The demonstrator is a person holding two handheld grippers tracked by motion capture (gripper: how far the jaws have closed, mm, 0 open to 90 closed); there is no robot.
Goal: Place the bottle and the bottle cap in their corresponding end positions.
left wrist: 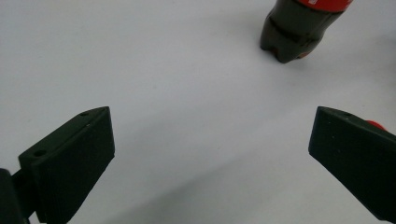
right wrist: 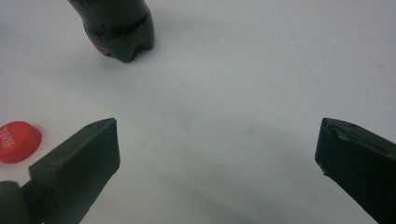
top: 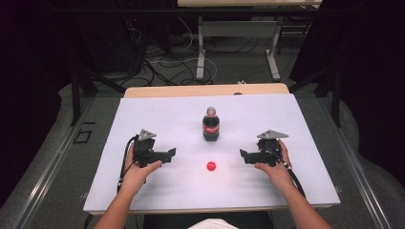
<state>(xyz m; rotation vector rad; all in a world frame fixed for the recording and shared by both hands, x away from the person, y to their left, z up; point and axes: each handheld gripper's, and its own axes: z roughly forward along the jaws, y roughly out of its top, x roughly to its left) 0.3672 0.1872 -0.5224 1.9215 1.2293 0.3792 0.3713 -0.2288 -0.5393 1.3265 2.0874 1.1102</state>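
A small dark cola bottle [top: 211,125] with a red label stands upright near the middle of the white table [top: 157,119], its neck without a cap. A red bottle cap [top: 211,166] lies on the table in front of it. My left gripper [top: 169,157] rests at the left, open, pointing toward the cap. My right gripper [top: 243,156] rests at the right, open, pointing left. In the left gripper view the bottle base [left wrist: 292,35] is at top right and a sliver of the cap [left wrist: 375,125] peeks past the right jaw. In the right gripper view the bottle base [right wrist: 119,30] is at top left and the cap [right wrist: 17,141] at far left.
The white table's wooden far edge [top: 205,89] lies behind the bottle. Beyond it are floor cables [top: 167,67] and another table's legs [top: 274,52]. Dark frame posts [top: 76,95] stand at both sides.
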